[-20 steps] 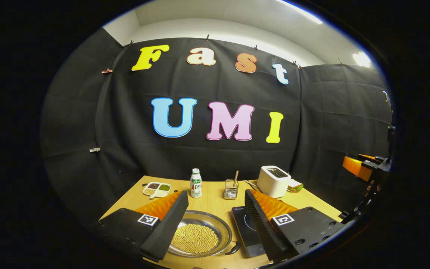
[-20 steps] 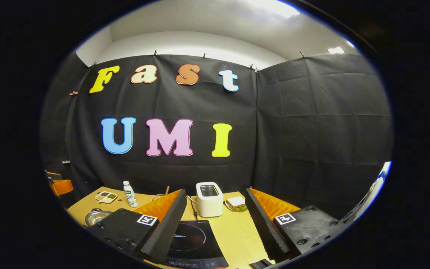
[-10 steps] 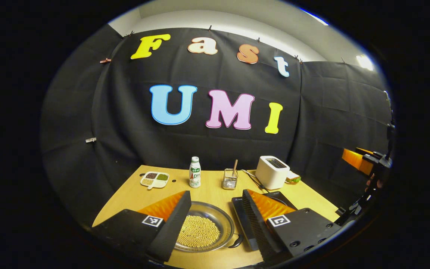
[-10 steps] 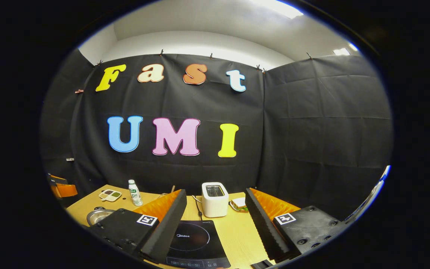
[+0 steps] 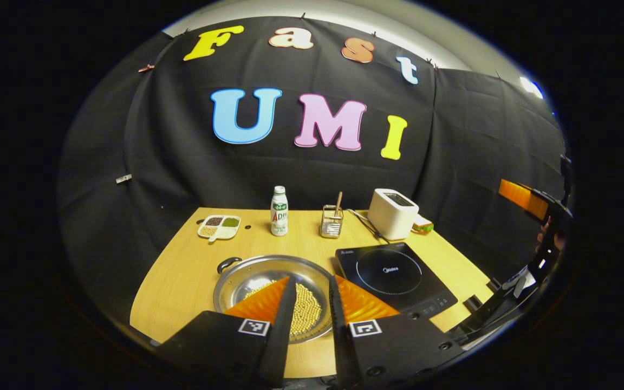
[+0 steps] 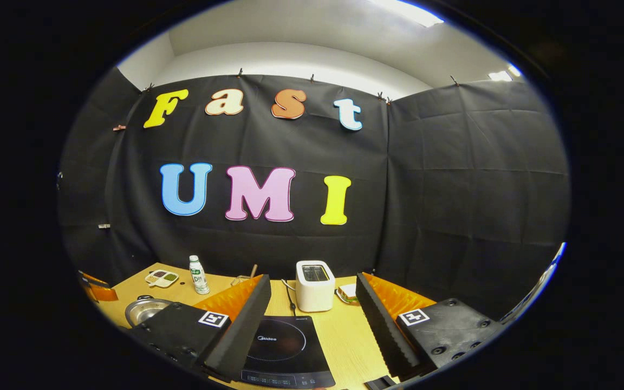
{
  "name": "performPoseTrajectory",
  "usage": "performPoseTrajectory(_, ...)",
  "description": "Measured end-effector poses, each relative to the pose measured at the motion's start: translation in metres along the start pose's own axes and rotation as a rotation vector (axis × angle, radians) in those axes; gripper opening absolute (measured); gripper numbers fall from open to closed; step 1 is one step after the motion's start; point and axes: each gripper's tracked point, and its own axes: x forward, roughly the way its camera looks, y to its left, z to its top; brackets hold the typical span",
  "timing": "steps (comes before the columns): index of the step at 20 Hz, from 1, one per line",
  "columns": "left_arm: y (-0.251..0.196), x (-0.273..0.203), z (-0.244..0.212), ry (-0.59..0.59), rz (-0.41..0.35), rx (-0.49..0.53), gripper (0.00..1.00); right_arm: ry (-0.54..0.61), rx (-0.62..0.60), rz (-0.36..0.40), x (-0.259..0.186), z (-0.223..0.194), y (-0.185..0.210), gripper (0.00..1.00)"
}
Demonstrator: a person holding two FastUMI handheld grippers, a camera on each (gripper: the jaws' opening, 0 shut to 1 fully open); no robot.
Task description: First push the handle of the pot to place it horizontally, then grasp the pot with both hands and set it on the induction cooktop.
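A shallow steel pot (image 5: 239, 281) holding yellow beans sits on the wooden table; one black handle (image 5: 228, 264) juts from its far left rim. It shows small at the left in the right gripper view as the pot (image 6: 143, 309). My left gripper (image 5: 311, 279) hovers above the pot's near side, jaws narrowed to a small gap with nothing between them. The black induction cooktop (image 5: 393, 273) lies just right of the pot. My right gripper (image 6: 312, 279) is open wide above the cooktop (image 6: 282, 346), holding nothing. It also shows at the right edge of the left gripper view as the right gripper (image 5: 526, 197).
Along the table's back stand a divided dish of beans (image 5: 219, 226), a small bottle (image 5: 278, 211), a wire holder with sticks (image 5: 332, 225), a white toaster (image 5: 393, 214) and a sandwich (image 5: 423, 226). A cord (image 5: 363, 223) runs from the toaster.
My left gripper rose and tilted down, so the whole table came into view, and its jaws closed to a narrow gap. The right gripper barely shifted and stayed open.
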Motion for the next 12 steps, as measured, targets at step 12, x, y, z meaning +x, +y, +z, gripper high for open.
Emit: performPoseTrajectory(12,-0.021,0.014,-0.125,0.282,-0.106,0.073,0.05,0.054,-0.013,-0.001,0.004,-0.018,0.006,0.98)
